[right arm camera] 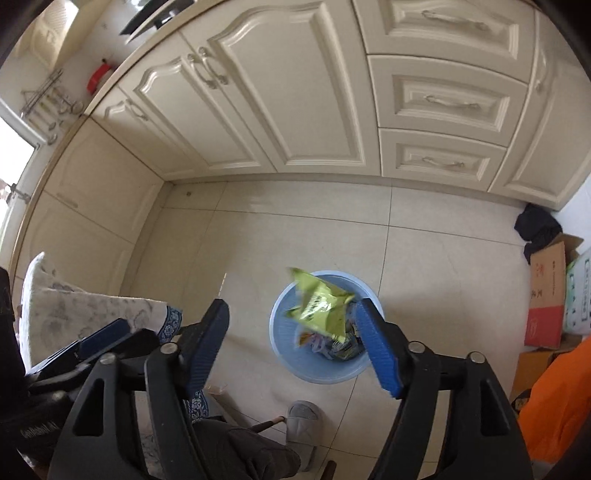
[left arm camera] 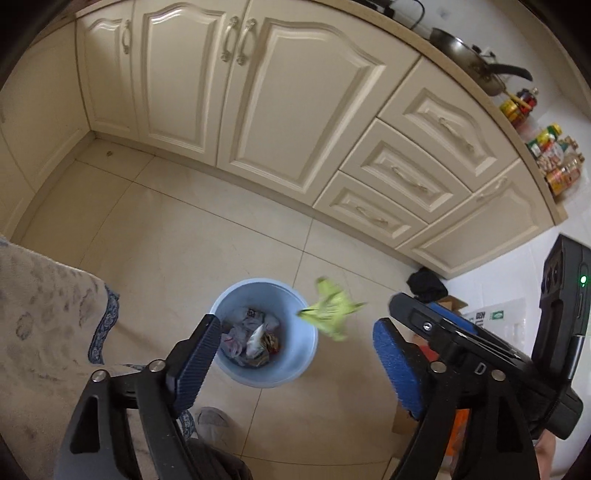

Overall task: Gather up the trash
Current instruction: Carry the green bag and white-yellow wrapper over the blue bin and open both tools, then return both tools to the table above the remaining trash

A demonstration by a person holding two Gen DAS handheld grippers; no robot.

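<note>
Right now both the left gripper (left arm camera: 295,354) and right gripper (right arm camera: 291,343) are spread wide and hold nothing, while the green wrapper (right arm camera: 321,306) hangs blurred in the air over the blue bin (right arm camera: 284,354). Light and crumpled, it could drift past the rim and land on the floor (right arm camera: 443,266).

I see soft, even daylight, a motion-blurred green wrapper (right arm camera: 321,306) above the blue bin (right arm camera: 280,350), and fisheye-bent, dark-cornered edges.

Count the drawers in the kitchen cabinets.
3, stacked in one column right of the tall doors: top drawer, middle drawer, bottom drawer. Others may lie beyond view.
</note>
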